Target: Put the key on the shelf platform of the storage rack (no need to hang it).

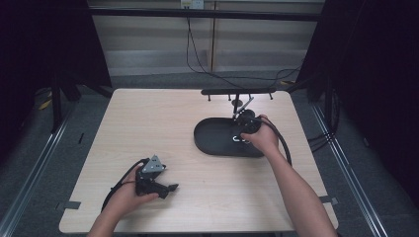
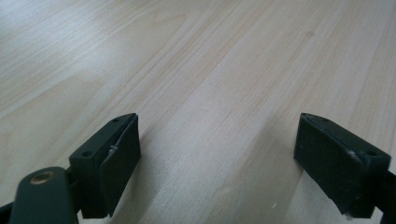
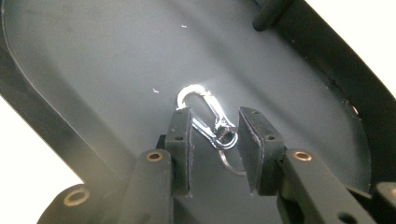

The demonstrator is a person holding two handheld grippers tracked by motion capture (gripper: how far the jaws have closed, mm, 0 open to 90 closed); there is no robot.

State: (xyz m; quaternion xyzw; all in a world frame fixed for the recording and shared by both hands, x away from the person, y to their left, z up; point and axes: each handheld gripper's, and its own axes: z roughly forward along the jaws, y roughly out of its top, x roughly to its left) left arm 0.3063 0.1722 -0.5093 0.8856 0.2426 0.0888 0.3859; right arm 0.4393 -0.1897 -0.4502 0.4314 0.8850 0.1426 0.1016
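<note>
The left gripper (image 2: 217,163) is resting low over the bare wooden table (image 1: 148,123) near its front-left corner, w/ jaws spread wide and nothing between them. The right gripper (image 3: 214,149) is reaching down into the black oval tray (image 1: 210,136) on the table's right half, jaws partly open — they're straddling a silver snap hook (image 3: 208,119) w/ a ring, which is lying flat on the tray floor. One pad looks to be touching the hook; it isn't clamped. A black stand (image 1: 237,92) is sitting behind the tray.
</note>
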